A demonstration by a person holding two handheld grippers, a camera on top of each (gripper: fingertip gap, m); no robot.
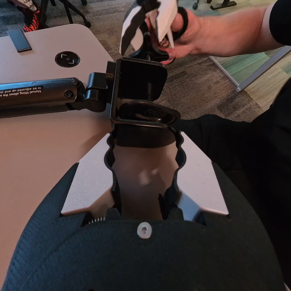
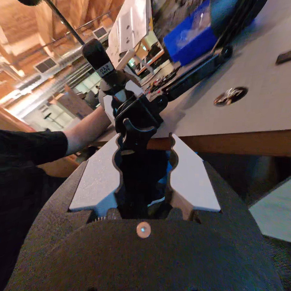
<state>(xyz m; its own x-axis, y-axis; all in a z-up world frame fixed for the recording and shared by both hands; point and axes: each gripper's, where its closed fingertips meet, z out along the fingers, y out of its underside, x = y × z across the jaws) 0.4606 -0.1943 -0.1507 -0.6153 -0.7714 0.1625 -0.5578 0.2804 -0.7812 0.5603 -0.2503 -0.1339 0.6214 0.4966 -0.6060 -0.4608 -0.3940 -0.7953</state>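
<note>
A black C-clamp (image 1: pixel 138 88) at the end of a black mount arm (image 1: pixel 39 96) sits on the corner of a pale table (image 1: pixel 39 141). My left gripper (image 1: pixel 145 137) is shut on the clamp's round top plate (image 1: pixel 144 140). My right gripper (image 1: pixel 147 48), held by a hand, reaches the clamp's black lobed screw knob (image 1: pixel 148 54) from below the table edge. In the right wrist view the knob (image 2: pixel 138 133) lies between the right gripper's (image 2: pixel 144 136) fingers. One finger touches it and the other stands a little off. The left gripper (image 2: pixel 121 96) shows beyond, on the clamp (image 2: pixel 138 110).
A round black grommet (image 1: pixel 67 59) and a black strip (image 1: pixel 20 41) lie on the table. A blue bin (image 2: pixel 189 44) stands farther along the table (image 2: pixel 236 118). Carpeted floor (image 1: pixel 204 94) and chair legs (image 1: pixel 75 12) lie beyond the table's corner.
</note>
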